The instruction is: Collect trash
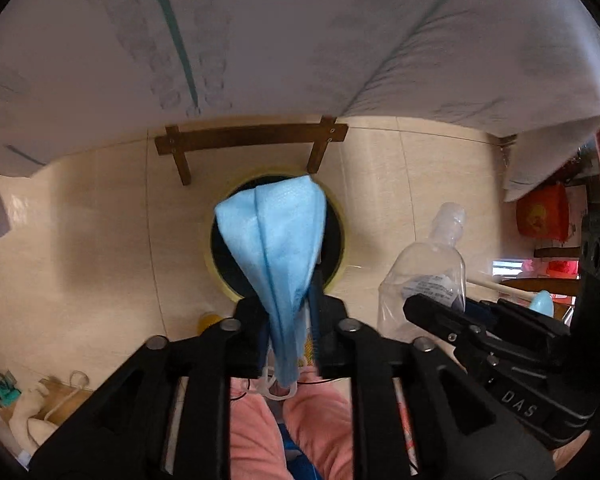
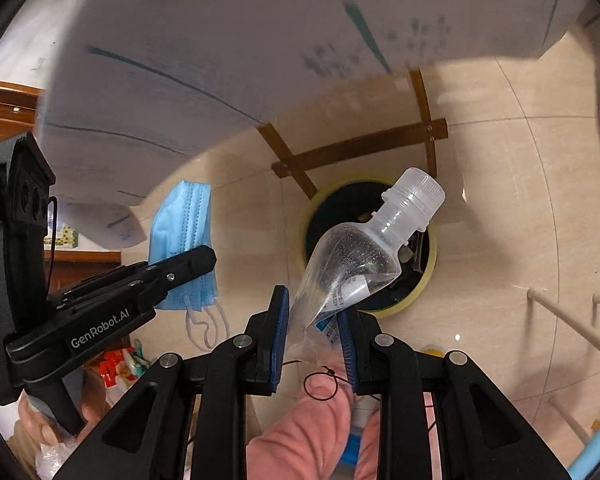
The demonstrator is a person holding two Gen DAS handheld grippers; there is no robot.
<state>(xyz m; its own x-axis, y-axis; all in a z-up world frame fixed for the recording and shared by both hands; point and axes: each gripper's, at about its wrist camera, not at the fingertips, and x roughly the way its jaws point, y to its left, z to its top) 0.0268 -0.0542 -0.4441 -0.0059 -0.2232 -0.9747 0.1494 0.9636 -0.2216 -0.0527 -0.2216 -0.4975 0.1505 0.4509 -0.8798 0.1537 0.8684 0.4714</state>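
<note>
Blue face mask [image 1: 278, 248] dangling folded from the left gripper [image 1: 288, 320], pinched tight between the blue pads, ear loops [image 1: 278, 388] trailing out the near end toward the camera. Hanging right above the dark mouth of the yellow-rimmed bin [image 1: 336, 276] in the left wrist view, though from the right wrist view reading well left of that bin [image 2: 428, 276], so true alignment hard to call. Risk one: letting go off-centre and watching light cloth drift onto the beige tiled floor [image 1: 80, 220] instead of in. Risk two: loops snagging on a pad or screw at release, mask clinging rather than falling. Over to the right gripper [image 2: 314, 332], closed on the flattened lower end of a crushed clear plastic bottle [image 2: 356, 256], cap [image 2: 418, 192] pointing far and up over the bin opening. Thin, slick film between those pads, so a slip or a twist looks likely, and a tilted bottle could clip the rim and bounce out. Both grippers near each other over one small opening, so a bump between them a real hazard. Draped white cloth [image 1: 300, 32] and a brown wooden frame [image 1: 252, 136] hanging just beyond the bin, ready to catch anything lifted too far.
</note>
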